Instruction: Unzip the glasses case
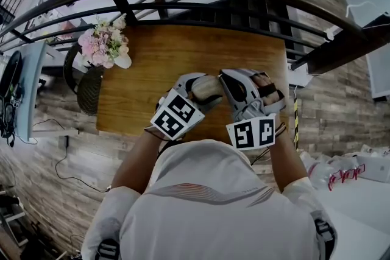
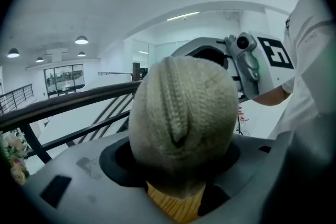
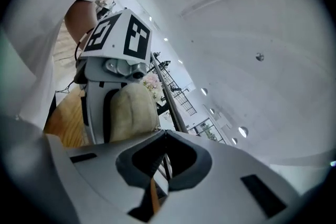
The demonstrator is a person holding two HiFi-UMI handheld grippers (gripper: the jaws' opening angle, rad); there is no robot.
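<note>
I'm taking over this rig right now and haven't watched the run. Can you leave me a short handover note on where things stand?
Left gripper: shut on one end of the beige knitted fabric glasses case, held over the wooden table.
Right gripper: shut, near the case's other end. Nothing recognisable is between its jaws, and I can't tell whether it touches the case.
Done: the case is gripped with its zip facing up.
Left: the zip looks closed along nearly its whole length, with only a small dark gap at the end nearest the left gripper. I can't make out the pull. Probably find it, take it with the right gripper and draw it along.
</note>
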